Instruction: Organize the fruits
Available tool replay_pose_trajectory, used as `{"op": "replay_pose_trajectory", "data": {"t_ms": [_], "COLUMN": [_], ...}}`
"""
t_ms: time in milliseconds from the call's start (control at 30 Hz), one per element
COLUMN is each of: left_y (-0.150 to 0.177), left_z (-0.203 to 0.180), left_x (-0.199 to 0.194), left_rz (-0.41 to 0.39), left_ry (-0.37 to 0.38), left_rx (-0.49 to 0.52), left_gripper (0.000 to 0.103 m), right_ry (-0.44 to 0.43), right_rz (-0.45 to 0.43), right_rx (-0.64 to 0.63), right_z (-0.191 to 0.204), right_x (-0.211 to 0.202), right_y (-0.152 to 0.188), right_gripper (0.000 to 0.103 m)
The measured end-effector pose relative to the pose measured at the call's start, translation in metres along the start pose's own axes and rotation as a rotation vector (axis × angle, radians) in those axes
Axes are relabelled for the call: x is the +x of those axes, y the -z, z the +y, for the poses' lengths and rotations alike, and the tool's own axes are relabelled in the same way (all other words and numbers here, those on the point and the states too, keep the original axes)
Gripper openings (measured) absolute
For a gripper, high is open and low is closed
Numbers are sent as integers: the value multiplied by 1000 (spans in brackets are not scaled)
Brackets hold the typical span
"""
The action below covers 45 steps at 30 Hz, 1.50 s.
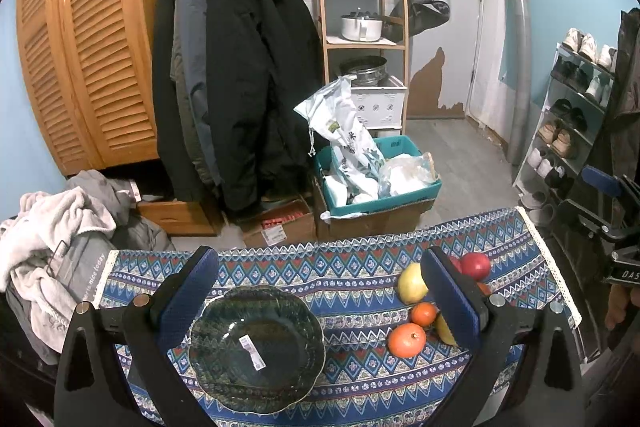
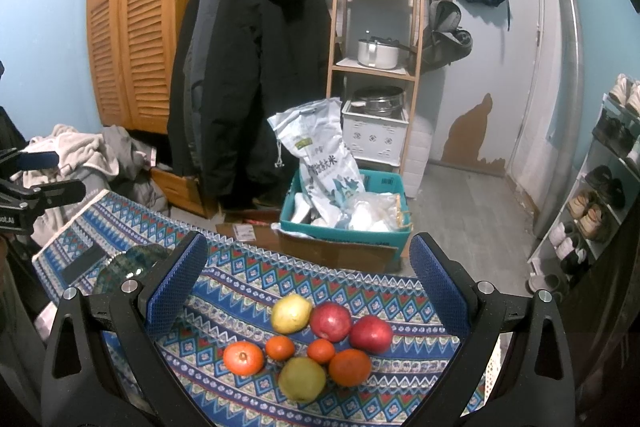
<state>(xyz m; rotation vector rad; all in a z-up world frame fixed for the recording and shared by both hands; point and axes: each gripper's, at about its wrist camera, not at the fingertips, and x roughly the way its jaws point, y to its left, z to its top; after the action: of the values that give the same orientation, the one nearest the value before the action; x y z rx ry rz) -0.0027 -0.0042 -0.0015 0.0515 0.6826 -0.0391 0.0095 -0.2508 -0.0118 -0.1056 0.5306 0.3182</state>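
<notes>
Standing by the tabletop [image 2: 248, 291] with its patterned blue cloth, I would say the sorting has not begun. The dark glass bowl [image 1: 256, 347] sits on the left part of the cloth with nothing in it but a small white sticker, and it lies between the fingers of the left claw [image 1: 320, 307], which hovers above it with its jaws wide apart, gripping nothing.

All the fruit is in one loose cluster on the right part of the cloth, apart from the bowl. From the right wrist view I count eight pieces: a yellow-green pear [image 2: 291, 313] at the back, two red apples [image 2: 331, 321] beside it, a second pear [image 2: 302, 379] in front, two large oranges [image 2: 243, 358] at either side, and two small mandarins [image 2: 280, 347] in the middle. Several of them touch one another.

The right claw [image 2: 308, 291] hangs over this cluster, its jaws also spread wide and empty, framing the pile.

To my eye every piece is left to move, presumably into the bowl, one at a time. The right claw looks best placed to start.
</notes>
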Motion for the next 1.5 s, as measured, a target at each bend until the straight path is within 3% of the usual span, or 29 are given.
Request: {"op": "replay_pose_trajectory", "data": {"t_ms": [1500], "left_y": [-1], "left_z": [-5], "left_x": [8], "left_rz": [24], "left_ry": [10], "left_rx": [7], "left_gripper": [102], "right_ry": [16], "right_rz": [28], "right_rx": [15], "right_z": [-14], "right_x": [1], "right_y": [8], "right_gripper": [99]}}
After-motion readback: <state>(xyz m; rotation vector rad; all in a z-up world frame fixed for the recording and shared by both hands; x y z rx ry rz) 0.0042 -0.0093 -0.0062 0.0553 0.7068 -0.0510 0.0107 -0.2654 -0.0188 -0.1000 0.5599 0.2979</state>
